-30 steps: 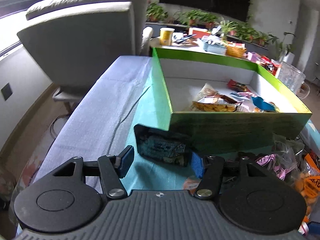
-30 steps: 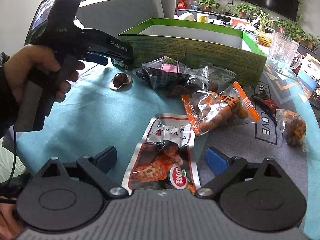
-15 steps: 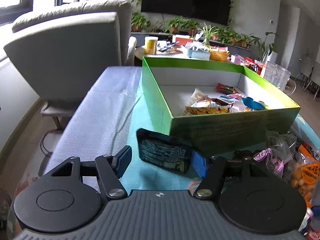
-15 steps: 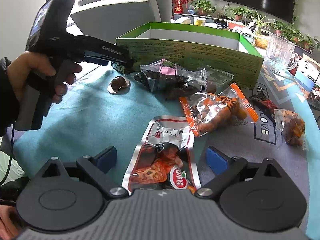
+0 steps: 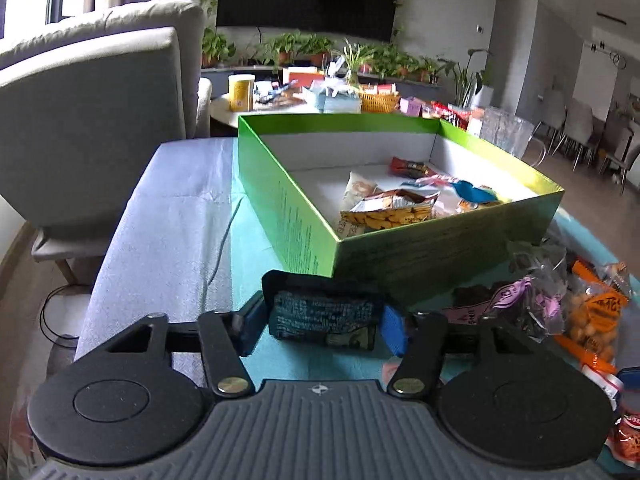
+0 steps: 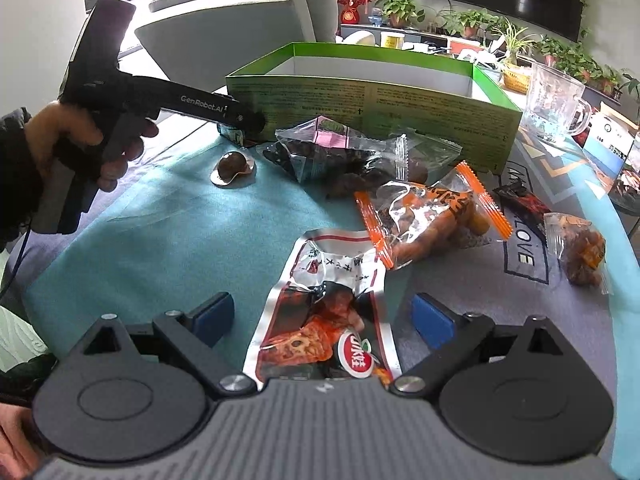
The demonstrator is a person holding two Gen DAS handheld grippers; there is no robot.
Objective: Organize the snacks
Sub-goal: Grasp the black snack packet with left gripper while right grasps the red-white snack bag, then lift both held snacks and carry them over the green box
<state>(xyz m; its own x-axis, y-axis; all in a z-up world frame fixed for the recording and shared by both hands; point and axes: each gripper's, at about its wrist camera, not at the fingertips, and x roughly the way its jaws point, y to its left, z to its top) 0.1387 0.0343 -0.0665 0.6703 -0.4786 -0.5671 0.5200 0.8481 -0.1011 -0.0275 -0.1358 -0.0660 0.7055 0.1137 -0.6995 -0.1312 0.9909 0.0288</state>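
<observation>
A: Starting at the left, what is the left gripper (image 5: 320, 322) doing by the near corner of the green box (image 5: 400, 248)?

B: It has a dark blue-green snack packet (image 5: 324, 314) between its 2 blue pads. The jaws are closing, and both pads look to be up against the packet's ends, so I read it as gripped. The packet seems tipped up off the teal cloth (image 6: 160, 248), likely so it can clear the box wall.

A: Why that corner?

B: The box already holds several packets, so it looks like the collecting place. A short lift over the rim would put this one in.

A: And further right?

B: A brown round sweet (image 6: 232, 164) lies alone on the cloth. Next come a clear bag of dark snacks (image 6: 340, 156), an orange-edged bag (image 6: 432, 216), and a small bag (image 6: 576, 248) at the far right, all outside the box.

A: The right gripper (image 6: 320, 320)?

B: Its jaws stand wide apart, straddling a red-and-white pouch (image 6: 324, 312) without touching it. I'd guess that is the next pick.
</observation>
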